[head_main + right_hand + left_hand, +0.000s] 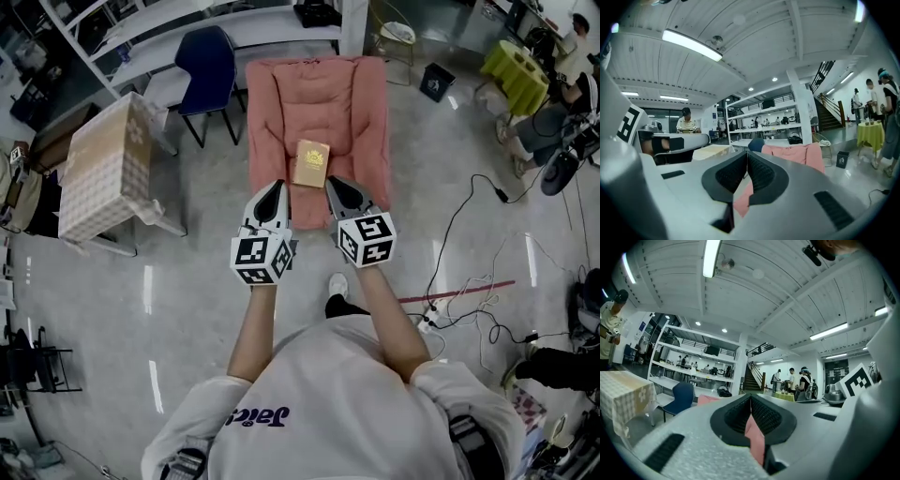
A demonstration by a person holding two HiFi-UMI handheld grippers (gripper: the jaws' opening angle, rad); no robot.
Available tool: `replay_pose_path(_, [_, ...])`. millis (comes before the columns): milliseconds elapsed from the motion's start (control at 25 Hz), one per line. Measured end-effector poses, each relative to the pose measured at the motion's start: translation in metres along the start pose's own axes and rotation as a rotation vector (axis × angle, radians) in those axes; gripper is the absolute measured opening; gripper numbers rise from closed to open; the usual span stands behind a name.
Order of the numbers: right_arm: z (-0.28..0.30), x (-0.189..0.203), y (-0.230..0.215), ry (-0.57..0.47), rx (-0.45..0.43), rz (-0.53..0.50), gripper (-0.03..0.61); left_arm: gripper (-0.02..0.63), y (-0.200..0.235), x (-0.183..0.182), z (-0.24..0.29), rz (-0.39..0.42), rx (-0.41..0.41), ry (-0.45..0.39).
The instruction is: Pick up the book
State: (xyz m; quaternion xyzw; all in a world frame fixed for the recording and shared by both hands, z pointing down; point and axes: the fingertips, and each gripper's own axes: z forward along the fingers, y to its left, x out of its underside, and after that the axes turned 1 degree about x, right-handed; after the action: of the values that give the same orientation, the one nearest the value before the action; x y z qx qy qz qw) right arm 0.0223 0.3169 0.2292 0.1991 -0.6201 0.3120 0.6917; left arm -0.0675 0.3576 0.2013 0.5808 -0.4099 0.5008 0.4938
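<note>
A tan book (310, 163) with a gold emblem lies flat on the seat of a pink cushioned chair (272, 103). My left gripper (273, 193) hovers at the chair's front edge, just left of the book, with its jaws shut and empty. My right gripper (338, 190) hangs at the book's near right corner, also shut on nothing. In the left gripper view the left gripper (751, 401) shows closed black pads with pink cushion behind them. The right gripper (746, 159) shows the same, with the pink chair (797, 153) ahead. Neither gripper view shows the book.
A table with a checked cloth (103, 169) stands to the left, a blue chair (208, 70) behind it. Cables (469, 281) run over the floor on the right. A yellow-green table (516, 75) and a seated person (553, 122) are at far right.
</note>
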Motion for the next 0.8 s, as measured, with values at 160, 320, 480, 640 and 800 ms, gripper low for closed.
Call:
replay_pose_path(160, [0.032, -0.008, -0.048, 0.024, -0.013, 0.010, 0.014, 0.017, 0.004, 0.005, 0.061, 0.001, -0.007, 0.037])
replay_pose_path(320, [0.058, -0.008, -0.092, 0.047, -0.017, 0.017, 0.014, 0.017, 0.010, 0.021, 0.109, -0.001, -0.024, 0.084])
replay_pose_path(480, [0.077, 0.007, -0.135, 0.100, -0.024, 0.051, 0.014, 0.017, 0.009, 0.052, 0.146, -0.008, -0.028, 0.162])
replay_pose_path(640, [0.096, 0.038, -0.160, 0.221, -0.069, 0.106, 0.014, 0.017, 0.010, 0.091, 0.175, -0.020, -0.015, 0.281])
replay_pose_path(800, [0.112, 0.073, -0.170, 0.322, -0.088, 0.122, 0.014, 0.017, 0.019, 0.129, 0.190, -0.035, -0.020, 0.374])
